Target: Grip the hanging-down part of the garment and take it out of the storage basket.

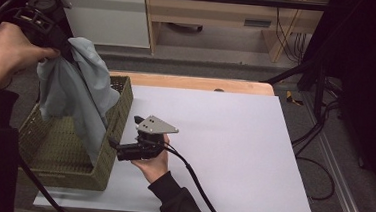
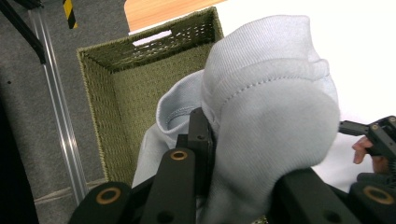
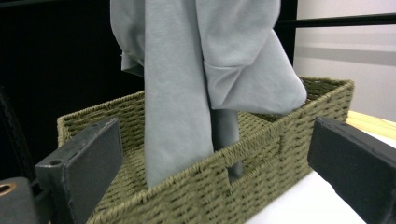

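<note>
Overhead first, a white rectangular sheet (image 1: 223, 153) covers most of a light wooden table (image 1: 197, 82), whose bare edge shows at twelve o'clock. Beyond it lie grey carpet, a pale wooden desk frame (image 1: 217, 18) with dangling cables, and a black metal bar across the top; a silver floor rail (image 1: 337, 171) runs at four o'clock. An olive-green woven rectangular basket (image 1: 117, 126) stands on the sheet's nine o'clock edge. The left gripper (image 1: 68, 52), raised at ten o'clock, is clamped on a pale grey-blue sweatshirt (image 1: 76, 93) that hangs down into the basket, its lowest fold against the near wall. The right gripper (image 1: 118, 143) sits low over the sheet just beside the basket's outer wall, pointing toward nine o'clock.

Along the left gripper's jaws, the bunched sweatshirt (image 2: 266, 116) is pinched tight between them, ribbed hem uppermost. The basket (image 2: 102, 107) lies below, with its handle slot at eleven o'clock, grey carpet and the floor rail at nine o'clock, and the white sheet at two o'clock.

Along the right gripper's jaws, they stand wide apart with nothing between the pads. The basket's (image 3: 289, 135) woven wall runs across the middle and the sweatshirt (image 3: 187, 70) hangs from twelve o'clock into it. Behind is darkness at nine o'clock, a pale wall at two o'clock, and the sheet at five o'clock.
</note>
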The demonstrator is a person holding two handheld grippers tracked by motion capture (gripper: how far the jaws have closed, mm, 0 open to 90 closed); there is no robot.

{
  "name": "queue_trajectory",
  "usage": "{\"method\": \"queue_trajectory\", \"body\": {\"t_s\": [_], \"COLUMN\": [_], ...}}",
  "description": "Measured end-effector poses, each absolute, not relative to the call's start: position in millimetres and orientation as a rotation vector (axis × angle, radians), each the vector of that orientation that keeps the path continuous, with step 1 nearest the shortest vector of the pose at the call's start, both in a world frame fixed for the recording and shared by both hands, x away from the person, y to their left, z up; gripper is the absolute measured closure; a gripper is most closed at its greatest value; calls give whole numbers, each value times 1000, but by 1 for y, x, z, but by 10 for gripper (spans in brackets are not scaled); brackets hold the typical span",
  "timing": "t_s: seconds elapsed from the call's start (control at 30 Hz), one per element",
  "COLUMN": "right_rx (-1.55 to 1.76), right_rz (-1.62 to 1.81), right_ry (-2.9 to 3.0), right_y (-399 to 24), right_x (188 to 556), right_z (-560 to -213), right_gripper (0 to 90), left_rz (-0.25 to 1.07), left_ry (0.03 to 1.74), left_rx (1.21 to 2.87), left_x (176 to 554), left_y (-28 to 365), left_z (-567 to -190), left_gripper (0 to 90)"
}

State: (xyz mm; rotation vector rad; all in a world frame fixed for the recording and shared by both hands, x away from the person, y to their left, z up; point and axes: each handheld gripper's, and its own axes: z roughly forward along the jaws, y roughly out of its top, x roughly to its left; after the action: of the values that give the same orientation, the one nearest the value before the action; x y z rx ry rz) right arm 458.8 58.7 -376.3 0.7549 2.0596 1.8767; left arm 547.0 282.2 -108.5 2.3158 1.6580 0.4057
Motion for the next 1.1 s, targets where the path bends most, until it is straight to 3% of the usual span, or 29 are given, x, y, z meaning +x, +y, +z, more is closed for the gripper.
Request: {"method": "queue_trajectory", "body": {"t_s": [0.83,1.1], "right_rx": [717,760], "right_rz": [1807,1760], "right_ry": [2139,2155], "right_y": [124,139], "right_x": [476,484], "right_z": [-376,-379], "right_gripper": [72,157], "left_rz": [410,416], "left_ry": [1650,1659], "left_rx": [2328,2325], "left_x": [548,546], "left_y": [280,283], "left_z": [-108,-107], "left_gripper": [778,777]}}
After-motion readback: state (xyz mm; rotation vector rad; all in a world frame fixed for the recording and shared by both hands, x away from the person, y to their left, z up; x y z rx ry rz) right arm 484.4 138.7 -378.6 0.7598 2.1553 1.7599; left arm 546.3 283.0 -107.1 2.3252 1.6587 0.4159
